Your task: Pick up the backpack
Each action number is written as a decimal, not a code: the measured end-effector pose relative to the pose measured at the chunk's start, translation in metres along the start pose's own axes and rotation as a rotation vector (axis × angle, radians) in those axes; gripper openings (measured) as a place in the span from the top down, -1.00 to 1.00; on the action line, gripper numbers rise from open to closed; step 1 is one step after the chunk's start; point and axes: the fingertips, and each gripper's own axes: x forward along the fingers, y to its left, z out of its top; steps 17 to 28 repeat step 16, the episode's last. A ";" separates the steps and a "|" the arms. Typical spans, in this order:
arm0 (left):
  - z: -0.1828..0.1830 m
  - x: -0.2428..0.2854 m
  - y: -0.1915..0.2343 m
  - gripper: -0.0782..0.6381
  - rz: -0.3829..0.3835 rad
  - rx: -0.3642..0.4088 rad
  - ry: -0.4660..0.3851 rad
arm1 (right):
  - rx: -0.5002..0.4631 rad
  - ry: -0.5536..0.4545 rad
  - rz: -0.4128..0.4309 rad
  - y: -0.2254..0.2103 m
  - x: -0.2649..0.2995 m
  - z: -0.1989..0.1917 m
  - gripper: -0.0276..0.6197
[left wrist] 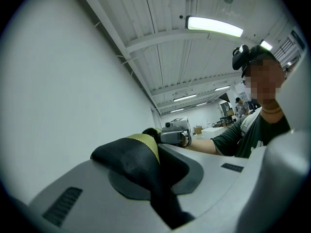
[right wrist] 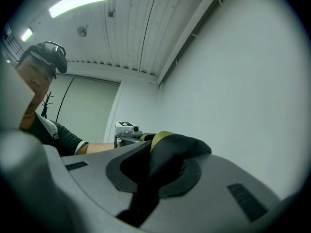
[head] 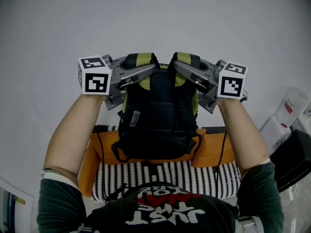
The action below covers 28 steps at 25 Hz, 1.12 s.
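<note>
Dark shirt nearest, backpack held up just beyond it
Left gripper and right gripper each clench a yellow-lined shoulder strap; pack's long axis runs up the head view, straps uppermost, base at the orange seat, contact unclear; bare wall behind, clutter at right edge

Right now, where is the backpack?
Head view, centre: the backpack hangs by its shoulder straps from the left tongs and right tongs, above an orange cushion.
</note>
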 end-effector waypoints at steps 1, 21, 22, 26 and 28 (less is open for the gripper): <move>0.000 0.000 0.000 0.64 -0.001 0.000 -0.001 | -0.001 0.000 0.000 0.000 0.000 0.000 0.72; 0.006 0.001 -0.008 0.64 -0.009 0.038 0.001 | -0.019 0.006 0.002 0.004 0.000 0.000 0.72; 0.006 0.001 -0.008 0.64 -0.009 0.038 0.001 | -0.019 0.006 0.002 0.004 0.000 0.000 0.72; 0.006 0.001 -0.008 0.64 -0.009 0.038 0.001 | -0.019 0.006 0.002 0.004 0.000 0.000 0.72; 0.006 0.001 -0.008 0.64 -0.009 0.038 0.001 | -0.019 0.006 0.002 0.004 0.000 0.000 0.72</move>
